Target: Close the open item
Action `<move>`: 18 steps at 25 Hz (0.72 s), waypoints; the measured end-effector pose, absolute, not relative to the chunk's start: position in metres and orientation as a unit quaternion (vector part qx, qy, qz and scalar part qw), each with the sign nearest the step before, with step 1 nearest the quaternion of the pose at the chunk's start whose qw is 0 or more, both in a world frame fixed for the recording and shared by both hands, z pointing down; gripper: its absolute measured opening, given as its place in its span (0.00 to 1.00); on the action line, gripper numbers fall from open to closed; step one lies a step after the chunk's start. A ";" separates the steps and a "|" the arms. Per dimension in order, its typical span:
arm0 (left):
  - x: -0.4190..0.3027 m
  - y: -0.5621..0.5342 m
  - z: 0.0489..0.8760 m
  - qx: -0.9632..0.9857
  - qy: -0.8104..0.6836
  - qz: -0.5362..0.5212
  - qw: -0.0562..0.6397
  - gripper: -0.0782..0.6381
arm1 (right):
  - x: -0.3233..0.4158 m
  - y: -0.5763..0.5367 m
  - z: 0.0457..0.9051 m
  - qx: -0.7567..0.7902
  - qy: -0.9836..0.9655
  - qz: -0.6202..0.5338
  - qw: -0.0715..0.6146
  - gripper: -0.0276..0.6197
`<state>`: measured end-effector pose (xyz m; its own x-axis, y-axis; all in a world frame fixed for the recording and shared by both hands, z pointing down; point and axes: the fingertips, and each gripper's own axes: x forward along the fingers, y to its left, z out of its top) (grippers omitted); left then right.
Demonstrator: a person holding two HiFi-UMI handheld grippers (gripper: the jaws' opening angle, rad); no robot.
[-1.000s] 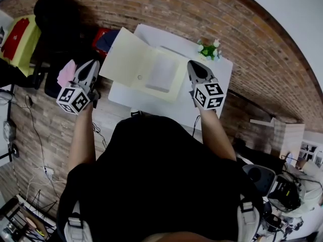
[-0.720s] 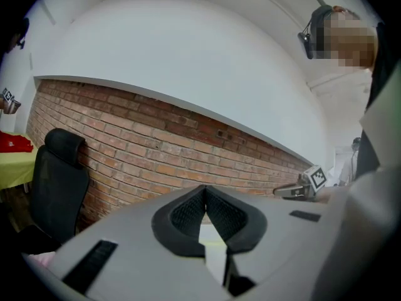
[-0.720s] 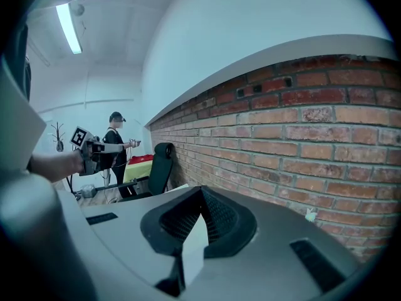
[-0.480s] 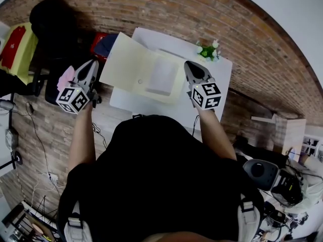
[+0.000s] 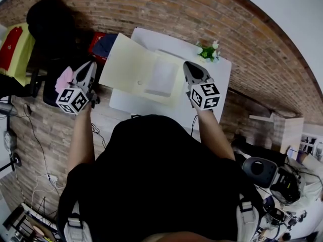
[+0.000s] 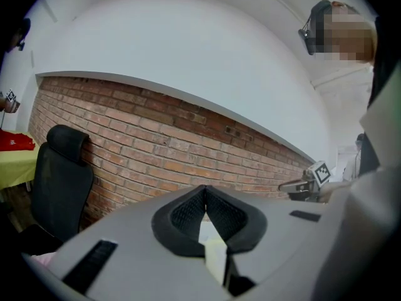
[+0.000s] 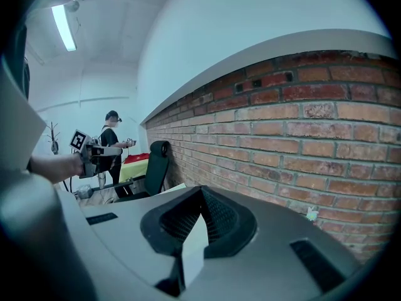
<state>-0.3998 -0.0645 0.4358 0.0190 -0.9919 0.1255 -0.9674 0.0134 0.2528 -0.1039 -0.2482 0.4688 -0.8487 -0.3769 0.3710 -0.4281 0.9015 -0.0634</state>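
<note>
The open pale-yellow card folder [image 5: 144, 70] is noted flat on the white table [image 5: 171, 107] between the left gripper [image 5: 91, 65] and right gripper [image 5: 189, 67], both closed on nothing; its overhanging left leaf is best lifted from beneath and folded across.

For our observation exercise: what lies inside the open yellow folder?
Inside the folder lie a pale sheet and a small round spot; anything beneath the sheet is covered.

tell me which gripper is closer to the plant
Right. The right gripper is just short of the plant, at the folder's right edge; the left gripper is beyond the folder's left flap.
</note>
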 end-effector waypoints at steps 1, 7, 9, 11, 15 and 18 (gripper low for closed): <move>-0.402 -0.064 0.436 0.701 -0.699 -0.045 0.135 0.12 | -0.105 -0.248 0.469 0.211 -0.958 0.072 0.178 0.07; -0.412 -0.061 0.441 0.702 -0.696 -0.047 0.143 0.12 | -0.115 -0.244 0.469 0.210 -0.958 0.072 0.180 0.07; -0.415 -0.061 0.441 0.702 -0.696 -0.048 0.143 0.12 | -0.119 -0.243 0.470 0.210 -0.958 0.072 0.181 0.07; -0.419 -0.063 0.442 0.702 -0.696 -0.049 0.144 0.12 | -0.122 -0.243 0.471 0.211 -0.958 0.073 0.183 0.07; -0.427 -0.064 0.448 0.701 -0.695 -0.049 0.151 0.12 | -0.129 -0.241 0.472 0.209 -0.957 0.075 0.188 0.07; -0.433 -0.062 0.458 0.701 -0.692 -0.048 0.164 0.13 | -0.135 -0.239 0.475 0.208 -0.956 0.075 0.191 0.07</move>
